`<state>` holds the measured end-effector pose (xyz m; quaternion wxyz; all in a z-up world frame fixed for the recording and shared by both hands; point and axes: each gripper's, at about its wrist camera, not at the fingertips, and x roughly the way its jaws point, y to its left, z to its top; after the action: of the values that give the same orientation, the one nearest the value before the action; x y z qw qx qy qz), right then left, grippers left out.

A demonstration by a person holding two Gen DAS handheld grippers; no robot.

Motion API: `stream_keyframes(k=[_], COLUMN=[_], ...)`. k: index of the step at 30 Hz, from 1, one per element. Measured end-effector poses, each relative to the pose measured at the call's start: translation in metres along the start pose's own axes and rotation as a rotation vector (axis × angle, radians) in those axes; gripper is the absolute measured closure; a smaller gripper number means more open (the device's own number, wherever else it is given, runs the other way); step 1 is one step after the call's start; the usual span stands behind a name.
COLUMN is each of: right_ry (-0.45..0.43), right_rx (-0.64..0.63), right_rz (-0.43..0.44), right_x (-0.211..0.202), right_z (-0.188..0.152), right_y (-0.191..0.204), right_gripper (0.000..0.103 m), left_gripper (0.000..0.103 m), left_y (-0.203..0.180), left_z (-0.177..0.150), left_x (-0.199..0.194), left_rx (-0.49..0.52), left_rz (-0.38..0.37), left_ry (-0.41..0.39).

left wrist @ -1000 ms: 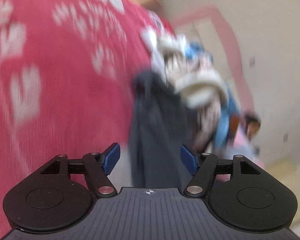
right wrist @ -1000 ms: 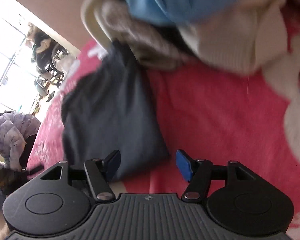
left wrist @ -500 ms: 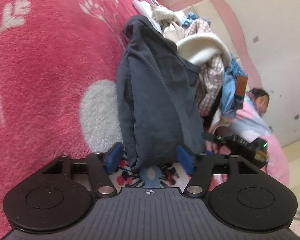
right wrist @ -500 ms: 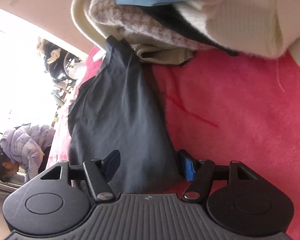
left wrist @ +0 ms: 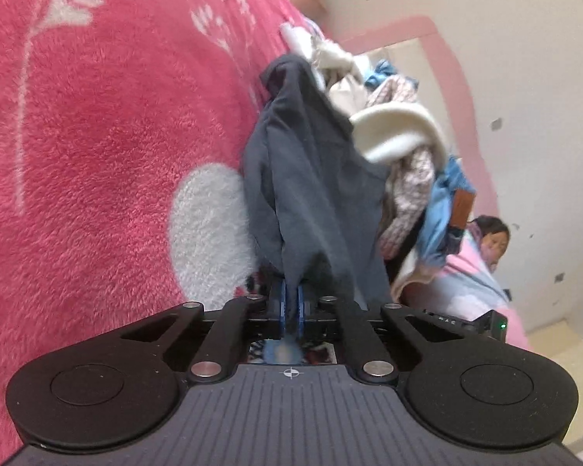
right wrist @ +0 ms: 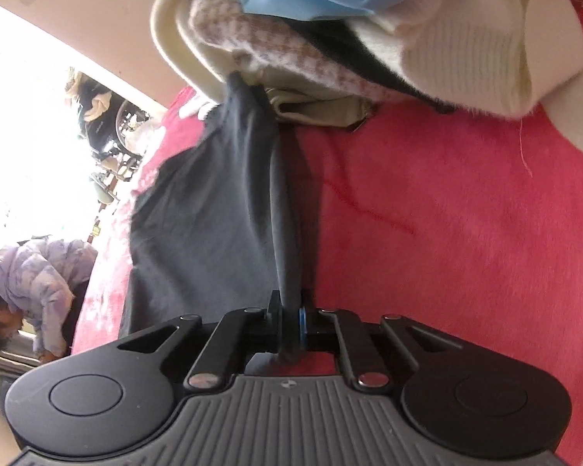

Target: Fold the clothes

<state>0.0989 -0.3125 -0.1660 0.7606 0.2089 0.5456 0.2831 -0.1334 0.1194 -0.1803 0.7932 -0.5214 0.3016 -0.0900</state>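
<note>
Currently, both the left gripper [left wrist: 290, 303] and right gripper [right wrist: 290, 324], jaws just closed, pinch edges of the dark grey garment [left wrist: 311, 178] lying on the pink blanket [left wrist: 97, 155] beside the clothes pile [right wrist: 369, 39]; lifting may drag pile items along, since its far end lies against them.

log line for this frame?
left gripper: shut on dark garment | right gripper: shut on dark garment | surface: pink blanket
</note>
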Motion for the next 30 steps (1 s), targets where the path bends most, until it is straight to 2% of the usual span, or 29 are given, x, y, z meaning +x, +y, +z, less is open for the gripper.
stream_keyframes(k=[3, 6, 10, 13, 16, 19, 20, 23, 25, 27, 30], right_ry=[0.028, 0.084, 0.204, 0.239, 0.222, 0.198, 0.180, 0.141, 0.132, 0.135, 0.147], right_rx=[0.028, 0.066, 0.136, 0.119, 0.090, 0.075, 0.062, 0.031, 0.005, -0.029, -0.104], right_rz=[0.027, 0.048, 0.055, -0.020, -0.105, -0.111, -0.116, -0.133, -0.139, -0.149, -0.182], right_x=[-0.015, -0.037, -0.059, -0.061, -0.058, -0.063, -0.068, -0.083, -0.086, -0.085, -0.079], right_z=[-0.018, -0.054, -0.119, -0.157, -0.168, -0.167, -0.168, -0.175, -0.180, -0.184, -0.189], right_y=[0.008, 0.014, 0.016, 0.013, 0.010, 0.019, 0.024, 0.031, 0.035, 0.038, 0.044], right_gripper=[0.095, 0.095, 0.095, 0.095, 0.094, 0.090, 0.088, 0.071, 0.070, 0.070, 0.070], left_gripper=[0.101, 0.101, 0.101, 0.101, 0.103, 0.103, 0.103, 0.103, 0.100, 0.085, 0.080], left_y=[-0.001, -0.007, -0.016, -0.010, 0.004, 0.022, 0.025, 0.014, -0.006, -0.023, -0.038], left_z=[-0.002, -0.011, -0.040, -0.065, -0.083, -0.084, -0.084, -0.089, -0.101, -0.114, -0.130], left_x=[-0.021, -0.053, -0.104, -0.139, -0.155, -0.167, -0.171, -0.179, -0.178, -0.169, -0.150], left_rx=[-0.016, 0.006, 0.101, 0.175, 0.289, 0.302, 0.299, 0.324, 0.428, 0.541, 0.675], left_rz=[-0.044, -0.071, -0.040, 0.020, 0.155, 0.243, 0.254, 0.239, 0.232, 0.217, 0.216], left_ry=[-0.003, 0.039, 0.156, 0.237, 0.286, 0.272, 0.265, 0.236, 0.221, 0.230, 0.250])
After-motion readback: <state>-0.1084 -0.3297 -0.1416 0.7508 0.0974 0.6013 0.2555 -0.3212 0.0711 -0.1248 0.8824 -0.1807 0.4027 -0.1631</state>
